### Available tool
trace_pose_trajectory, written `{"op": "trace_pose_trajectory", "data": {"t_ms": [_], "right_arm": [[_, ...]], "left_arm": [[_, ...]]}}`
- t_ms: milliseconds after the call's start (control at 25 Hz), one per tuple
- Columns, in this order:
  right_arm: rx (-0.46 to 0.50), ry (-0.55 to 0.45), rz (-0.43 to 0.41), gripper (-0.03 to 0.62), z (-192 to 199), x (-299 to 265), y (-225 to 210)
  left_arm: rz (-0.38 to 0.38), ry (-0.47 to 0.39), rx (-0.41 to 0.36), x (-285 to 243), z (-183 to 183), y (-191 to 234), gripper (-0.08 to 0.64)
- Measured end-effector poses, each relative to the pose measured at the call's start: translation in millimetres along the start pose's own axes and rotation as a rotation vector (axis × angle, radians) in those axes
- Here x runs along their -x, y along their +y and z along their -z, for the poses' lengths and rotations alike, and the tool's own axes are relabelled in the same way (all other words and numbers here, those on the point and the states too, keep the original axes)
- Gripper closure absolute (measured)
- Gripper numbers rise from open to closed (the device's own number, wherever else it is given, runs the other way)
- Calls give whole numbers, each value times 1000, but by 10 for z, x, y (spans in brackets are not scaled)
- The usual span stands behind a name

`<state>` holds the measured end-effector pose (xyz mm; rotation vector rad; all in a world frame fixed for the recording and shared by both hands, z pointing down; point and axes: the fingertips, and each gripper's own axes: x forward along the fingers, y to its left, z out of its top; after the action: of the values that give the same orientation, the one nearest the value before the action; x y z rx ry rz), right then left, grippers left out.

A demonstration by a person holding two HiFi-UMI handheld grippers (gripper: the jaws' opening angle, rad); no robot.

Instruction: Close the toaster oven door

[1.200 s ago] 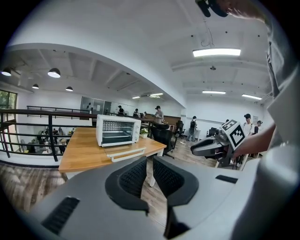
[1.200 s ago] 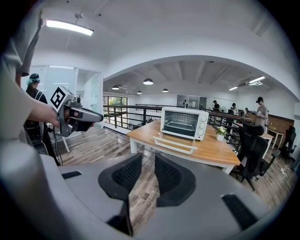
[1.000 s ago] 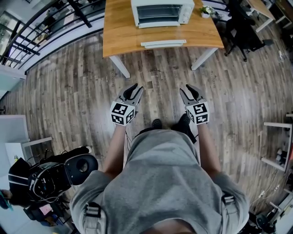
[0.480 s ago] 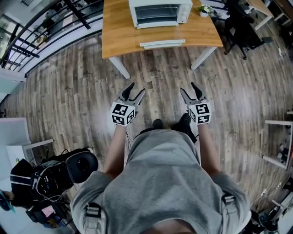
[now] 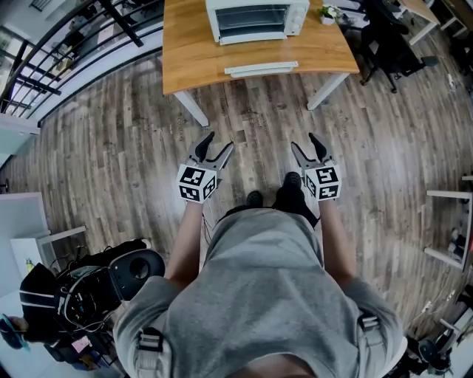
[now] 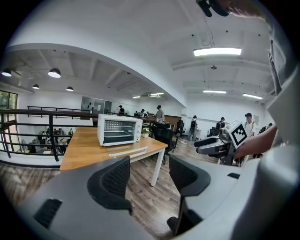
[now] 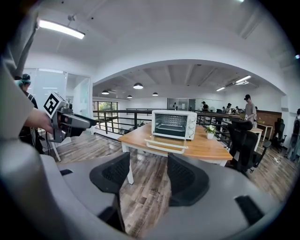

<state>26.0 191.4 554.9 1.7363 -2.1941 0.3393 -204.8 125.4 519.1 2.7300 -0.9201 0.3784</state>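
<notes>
toaster oven (image 5: 256, 18) on wooden table (image 5: 192, 52), well ahead of person; door (image 5: 261, 69) hangs open, flat toward near edge. left gripper (image 5: 219, 142), right gripper (image 5: 304, 142) before body, jaws just spread wide, empty; probably readied for door.

A white toaster oven (image 5: 256, 16), knobs down its right side, stands upright near the back of the wooden counter (image 5: 194, 53). Its door (image 5: 261, 69) is folded fully open, lying flat toward the counter's front edge.
</notes>
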Motion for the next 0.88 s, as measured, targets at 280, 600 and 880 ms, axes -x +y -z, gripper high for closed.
{"op": "trace_pose_trajectory", "data": {"t_ms": [280,600,880], "right_arm": [[-2,19,-6,336,-16,-116,-107],[-5,26,-29,342,-135,-450,-206],[-10,35,-42,344,-176,-658,-366]], "left_arm": [[-10,6,18,-131,-44,87,296],[-29,13,39,-273,-84,299,298],[-33,21,55,-530,-156,438,298]]}}
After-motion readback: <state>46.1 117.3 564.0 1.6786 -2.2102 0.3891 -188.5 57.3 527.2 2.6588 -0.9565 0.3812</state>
